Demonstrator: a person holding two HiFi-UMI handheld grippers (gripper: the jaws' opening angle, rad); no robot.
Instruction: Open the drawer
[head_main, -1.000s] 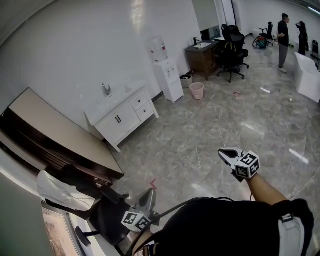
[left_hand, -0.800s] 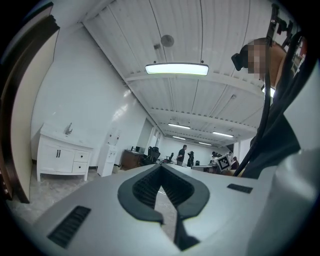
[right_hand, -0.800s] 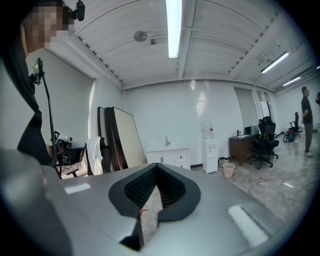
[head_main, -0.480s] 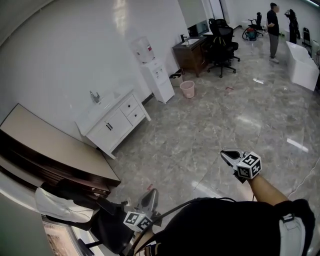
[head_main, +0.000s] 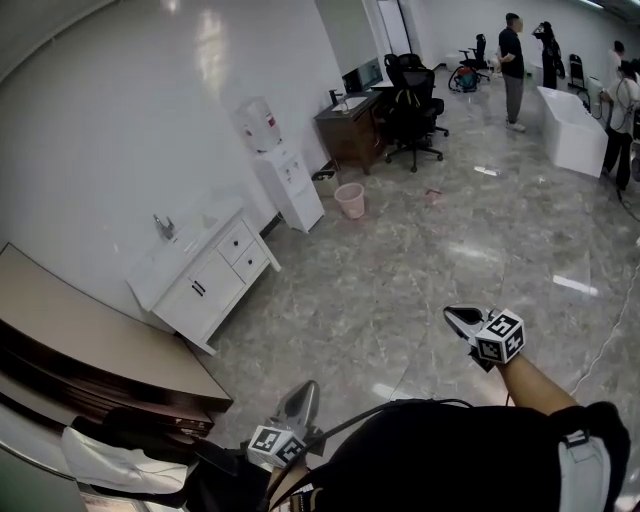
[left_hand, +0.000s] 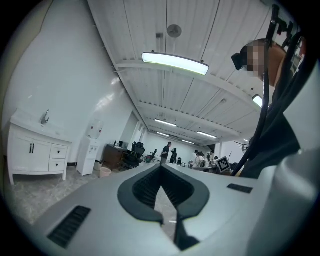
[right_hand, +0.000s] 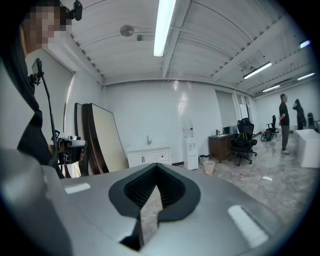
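White, dark-handled cabinet drawers (head_main: 246, 252): well ahead-left of clenched, empty left gripper (head_main: 302, 390); clenched, empty right gripper (head_main: 456, 315) farther off.

Cut off and too small
Brown panel (head_main: 95, 325) runs off the frame's left edge; handles on the white cabinet (head_main: 205, 285), centre left, are too small to make out.

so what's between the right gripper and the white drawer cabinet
Only bare grey floor lies between the right gripper and the white cabinet, as the head view shows.
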